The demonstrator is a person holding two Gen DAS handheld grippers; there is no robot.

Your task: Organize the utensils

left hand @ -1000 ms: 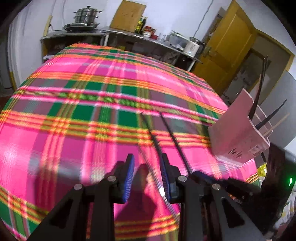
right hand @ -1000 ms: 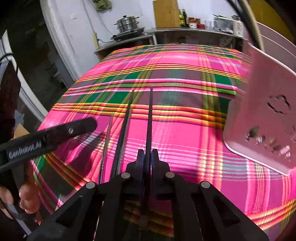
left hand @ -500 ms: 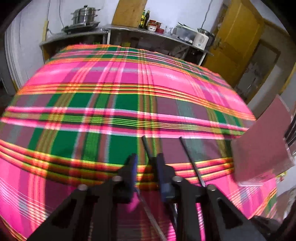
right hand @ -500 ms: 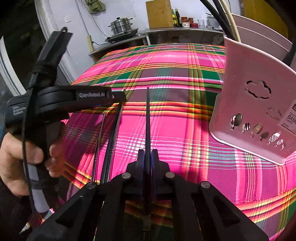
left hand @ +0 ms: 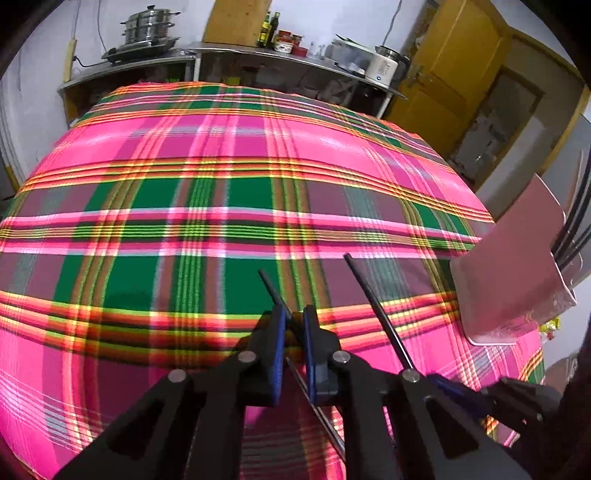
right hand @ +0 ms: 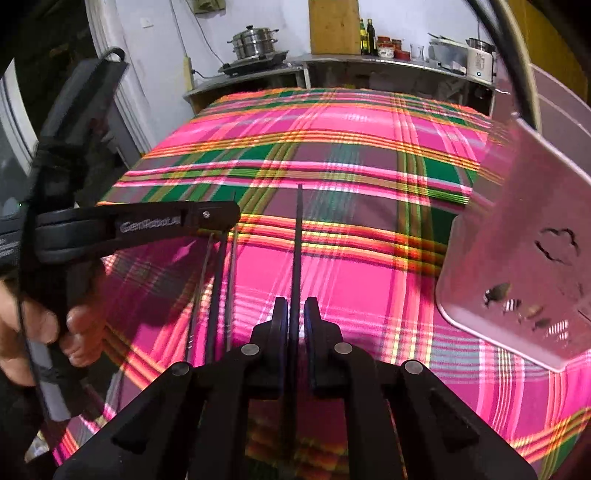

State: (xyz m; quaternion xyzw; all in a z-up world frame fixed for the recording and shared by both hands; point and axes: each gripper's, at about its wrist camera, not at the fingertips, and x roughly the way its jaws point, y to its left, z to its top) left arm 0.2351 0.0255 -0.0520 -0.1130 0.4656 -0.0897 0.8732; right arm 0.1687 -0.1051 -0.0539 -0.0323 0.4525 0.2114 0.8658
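Observation:
My left gripper (left hand: 293, 319) is shut on a black chopstick (left hand: 271, 286) that lies on the plaid tablecloth; its tip points away. My right gripper (right hand: 295, 314) is shut on another black chopstick (right hand: 297, 236) and holds it pointing forward, above the cloth. That same chopstick shows in the left wrist view (left hand: 373, 310). Two more dark chopsticks (right hand: 218, 280) lie on the cloth under the left gripper, seen in the right wrist view. The pink utensil basket (right hand: 517, 251) stands at the right with several chopsticks in it, and shows in the left view (left hand: 513, 266).
The plaid tablecloth (left hand: 184, 206) covers the whole table. A counter with a steel pot (left hand: 146, 27), bottles and a kettle runs along the back wall. A yellow door (left hand: 439, 74) is at the back right.
My left gripper has moved forward over the lying chopsticks and closed on one. My right gripper keeps its chopstick and has shifted a little towards the basket.

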